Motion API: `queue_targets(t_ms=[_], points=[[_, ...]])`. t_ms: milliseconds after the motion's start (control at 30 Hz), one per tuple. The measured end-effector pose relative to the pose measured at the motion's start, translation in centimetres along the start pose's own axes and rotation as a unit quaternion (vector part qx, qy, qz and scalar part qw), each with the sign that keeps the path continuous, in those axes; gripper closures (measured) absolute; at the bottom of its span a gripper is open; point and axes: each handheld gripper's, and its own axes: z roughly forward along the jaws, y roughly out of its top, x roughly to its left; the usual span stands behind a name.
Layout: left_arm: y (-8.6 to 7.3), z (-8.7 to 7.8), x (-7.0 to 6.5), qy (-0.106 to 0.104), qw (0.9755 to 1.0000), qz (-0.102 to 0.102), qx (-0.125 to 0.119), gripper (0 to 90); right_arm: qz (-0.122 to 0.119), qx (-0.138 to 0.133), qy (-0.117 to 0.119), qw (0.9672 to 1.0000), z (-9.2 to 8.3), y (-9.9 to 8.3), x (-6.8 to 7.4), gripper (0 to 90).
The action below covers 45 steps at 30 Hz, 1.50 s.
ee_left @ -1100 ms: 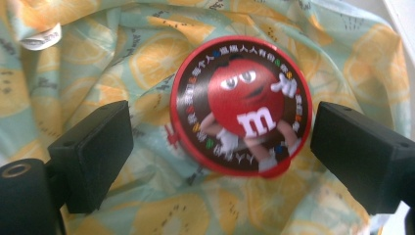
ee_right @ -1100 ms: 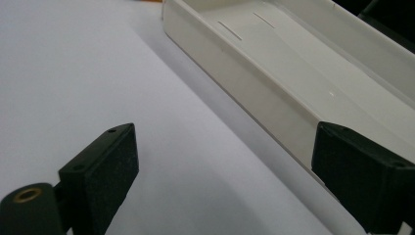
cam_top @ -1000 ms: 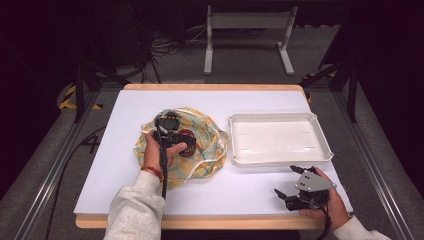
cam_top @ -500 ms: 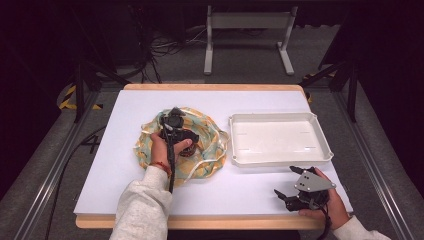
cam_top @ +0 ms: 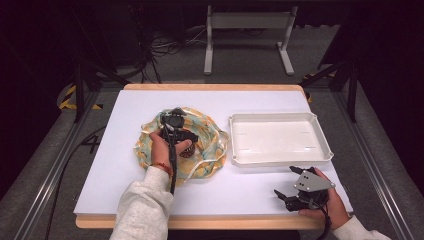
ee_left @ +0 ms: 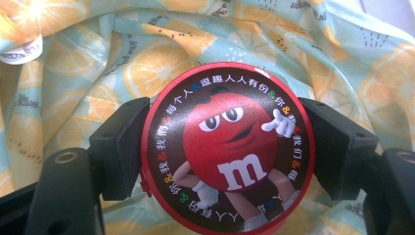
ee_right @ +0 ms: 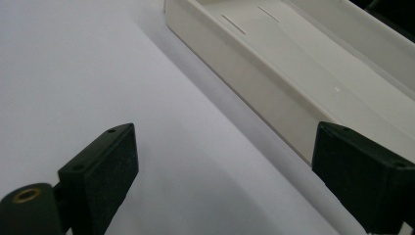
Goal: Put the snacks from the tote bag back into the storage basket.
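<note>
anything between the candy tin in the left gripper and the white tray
Nothing visible does. The left gripper grips the round tin over the lemon-print cloth; only cloth edge and bare table separate it from the empty tray.

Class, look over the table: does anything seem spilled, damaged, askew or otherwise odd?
Only the lemon-print cloth, which lies crumpled rather than flat. The left claw grips a round red candy tin; the white plastic tray sits square.

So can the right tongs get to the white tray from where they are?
Probably yes. The right tongs are open just in front of the white tray, with bare table between. The left tongs are off on the cloth, holding the candy tin.
</note>
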Motion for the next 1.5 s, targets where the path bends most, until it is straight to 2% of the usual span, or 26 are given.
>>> queue_targets(t_ms=[300,467,567,800,1500], points=[[0.1,-1.5,0.3,-0.001,0.9999,0.003,-0.011,25.3,0.000,0.000,-0.001,1.0000,0.0,0.0,0.0,10.7],[0.2,-2.0,0.0,-0.004,0.9999,0.011,-0.011,25.4,0.001,-0.002,0.000,1.0000,0.0,0.1,0.0,10.7],[0.3,-2.3,0.0,-0.012,0.9998,0.009,-0.015,25.4,0.003,-0.006,-0.001,1.0000,-0.1,0.1,0.0,10.6],[0.7,-3.0,-0.3,-0.013,0.9996,0.013,-0.023,25.4,0.006,-0.013,-0.005,0.9999,-0.3,0.2,-0.1,10.6],[2.3,-4.3,-2.2,-0.018,0.9990,0.023,-0.035,25.6,0.007,-0.014,-0.008,0.9999,-0.3,0.2,-0.2,10.6]])
